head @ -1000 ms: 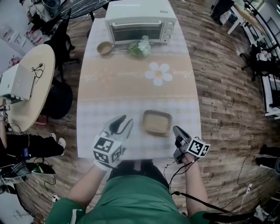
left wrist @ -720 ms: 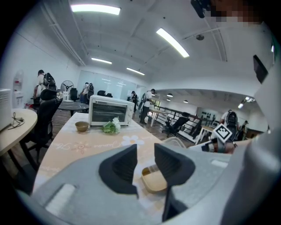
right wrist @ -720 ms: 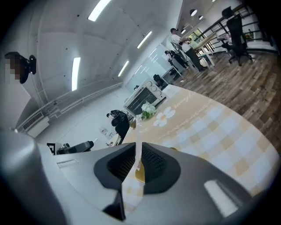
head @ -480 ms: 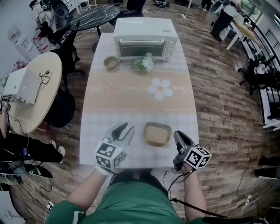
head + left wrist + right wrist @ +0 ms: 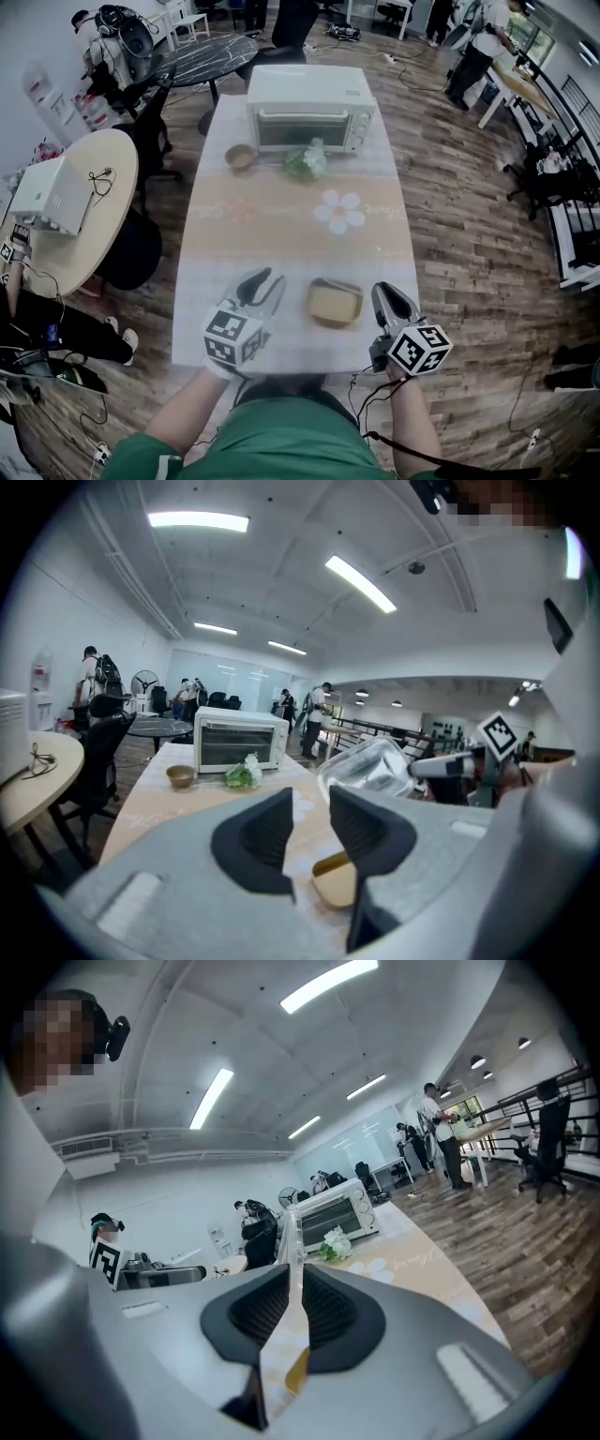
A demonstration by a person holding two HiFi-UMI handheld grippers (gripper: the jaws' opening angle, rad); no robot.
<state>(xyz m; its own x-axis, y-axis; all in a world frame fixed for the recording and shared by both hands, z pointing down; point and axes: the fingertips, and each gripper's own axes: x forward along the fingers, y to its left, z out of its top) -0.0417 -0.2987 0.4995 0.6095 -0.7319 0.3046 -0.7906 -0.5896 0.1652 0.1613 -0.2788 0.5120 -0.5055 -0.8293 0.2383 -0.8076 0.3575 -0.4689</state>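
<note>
Right gripper [image 5: 293, 1283] clamps clear lid [image 5: 370, 769] edge, above tan dish [image 5: 336, 891].

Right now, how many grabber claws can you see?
2. The left gripper is open, left of the tan dish; the right gripper, on the dish's right, is shut on a clear lid. None seem hidden.

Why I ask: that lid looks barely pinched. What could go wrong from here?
1. The right gripper grips the clear lid by its thin rim only, and the lid hangs tilted in the air; it might slip or twist out.
2. The tan box sits unheld near the front edge of the table, the left gripper open beside it; a falling lid might knock it.
</note>
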